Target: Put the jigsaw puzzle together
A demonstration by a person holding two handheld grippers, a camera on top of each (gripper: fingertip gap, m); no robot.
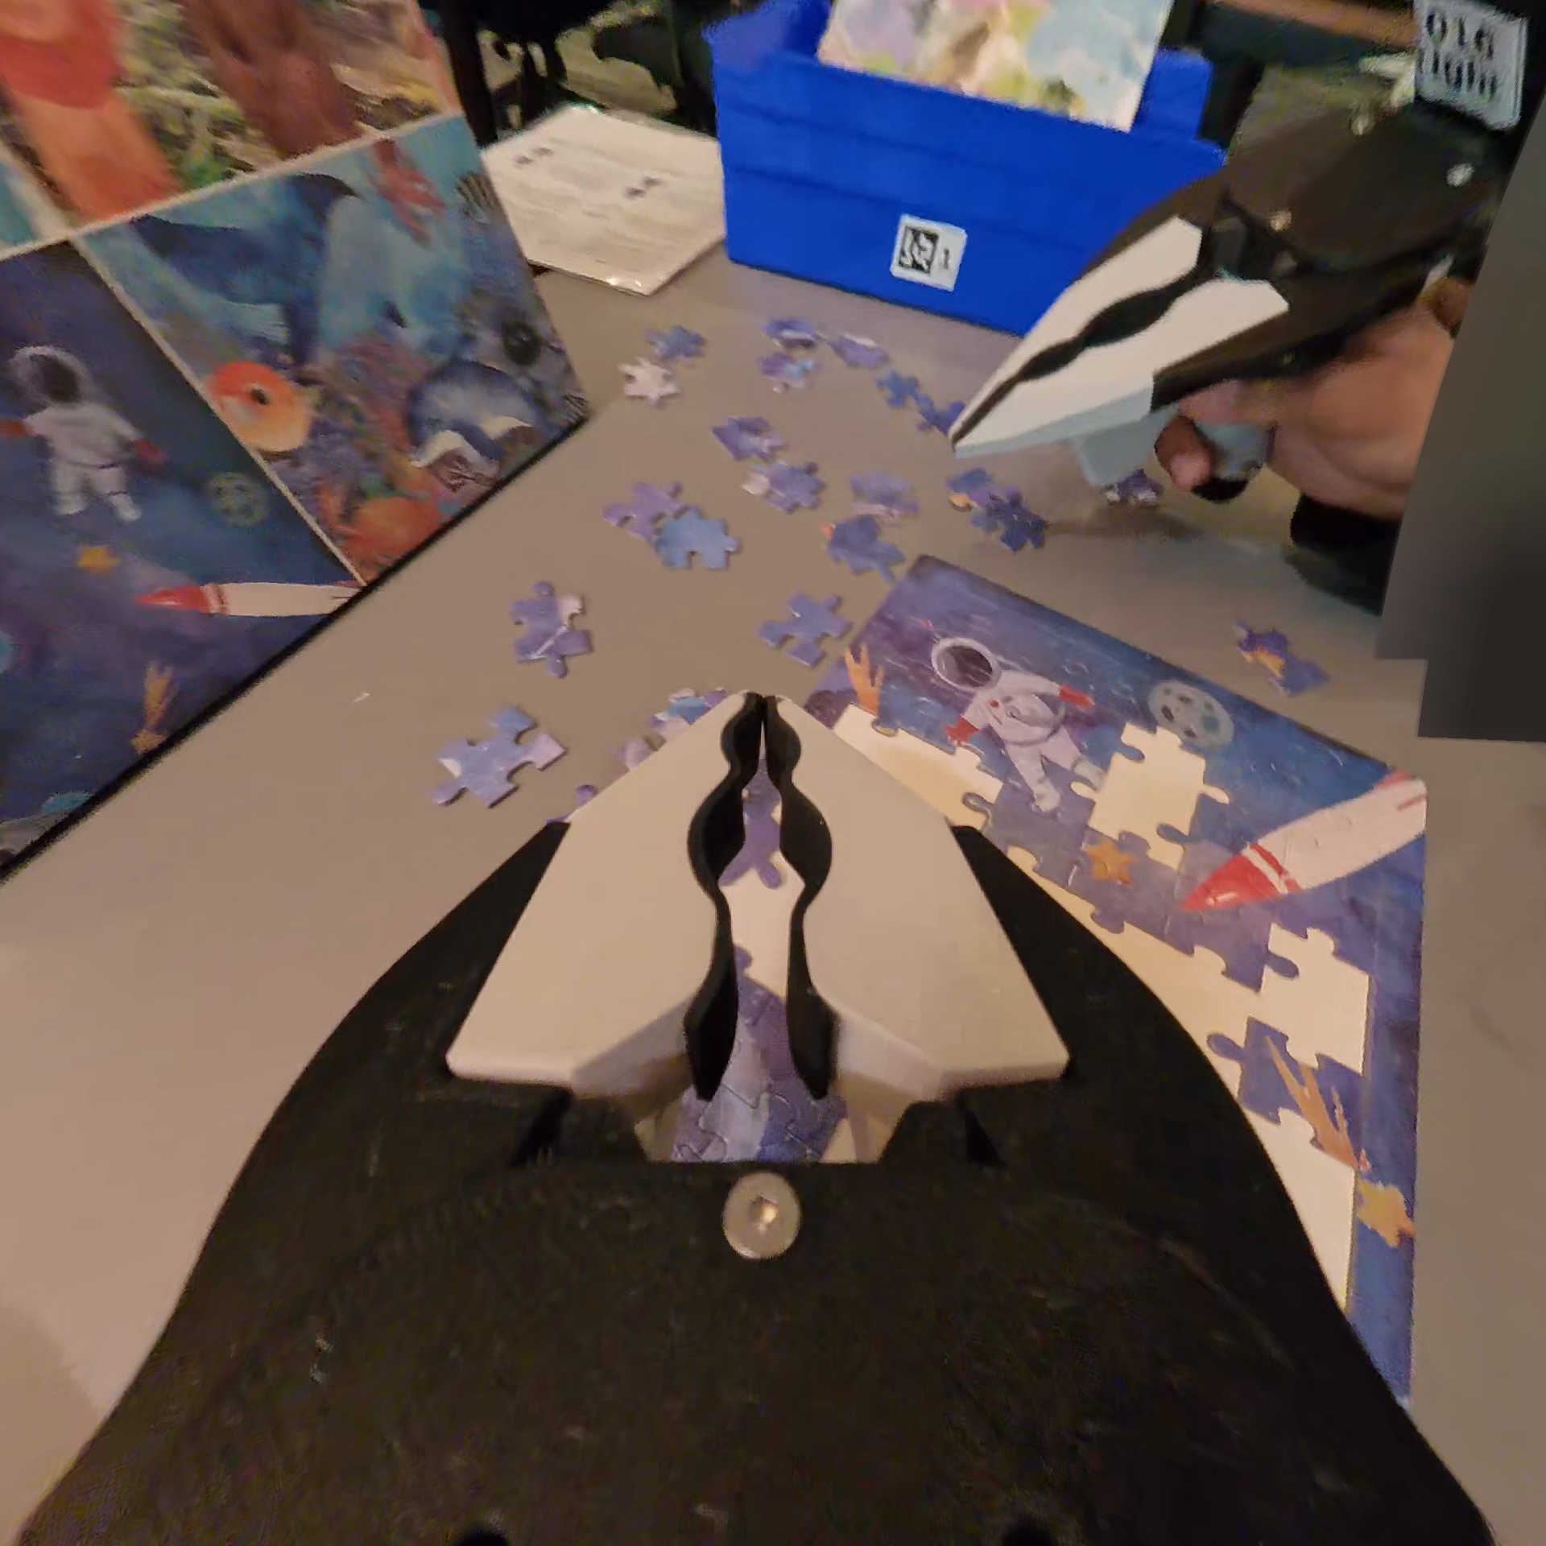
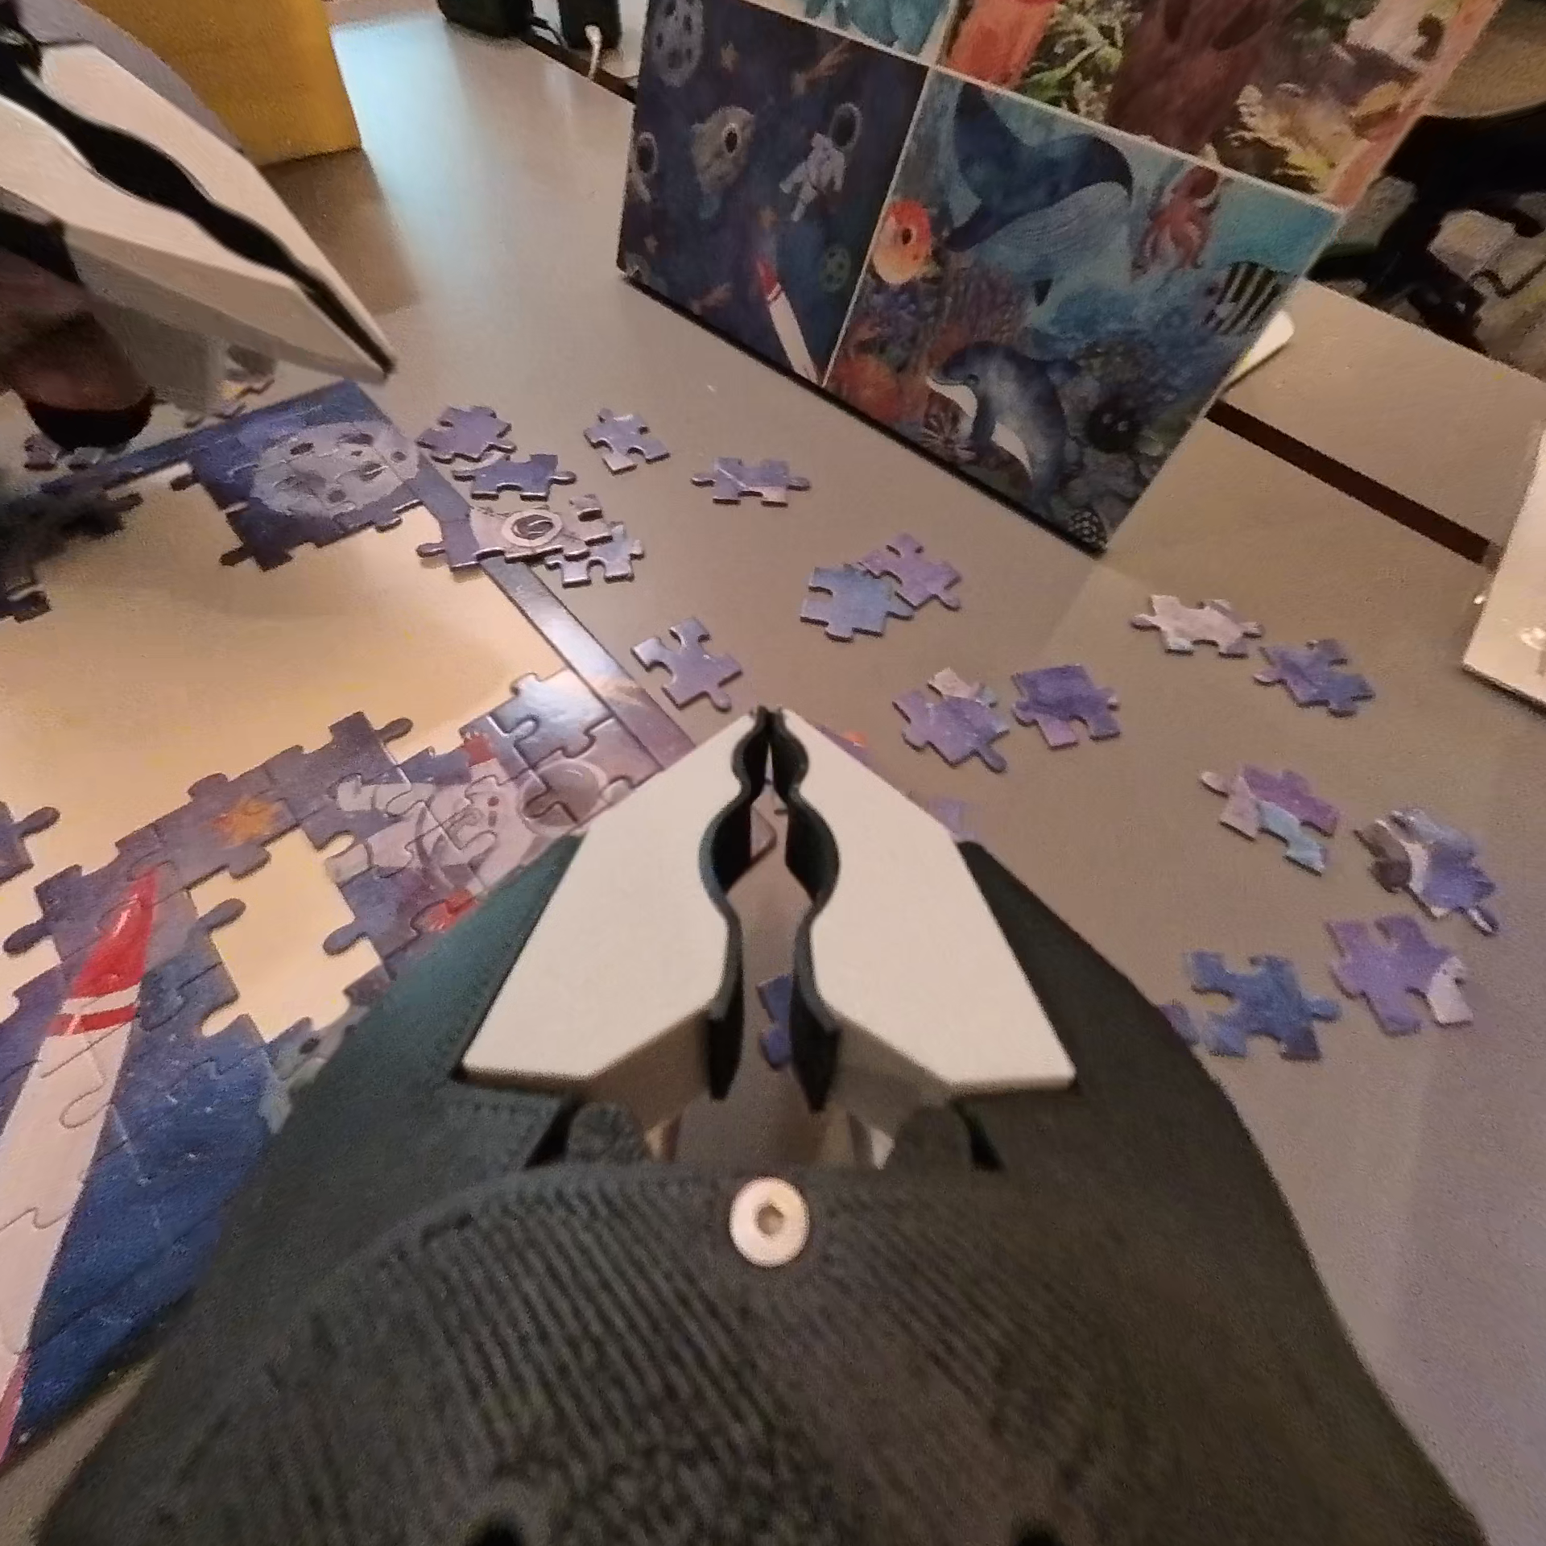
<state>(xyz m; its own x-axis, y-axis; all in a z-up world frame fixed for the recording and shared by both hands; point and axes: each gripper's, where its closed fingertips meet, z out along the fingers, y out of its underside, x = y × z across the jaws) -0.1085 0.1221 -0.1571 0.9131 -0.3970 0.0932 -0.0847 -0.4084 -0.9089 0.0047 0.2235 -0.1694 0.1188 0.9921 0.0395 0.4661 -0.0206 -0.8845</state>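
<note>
Below shut left tool (image 1: 763,698): loose puzzle pieces (image 1: 494,757).

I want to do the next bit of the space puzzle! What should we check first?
1. Left gripper shut, nothing in it: ok.
2. Right gripper shut, nothing in it: ok.
3. Loose pieces lie within view on the grey table: ok.
4. Puzzle tray has open gaps to fill: ok.
5. Picture box stands clear of the pieces: ok.
6. Which piece fits which gap: cannot tell.
</note>
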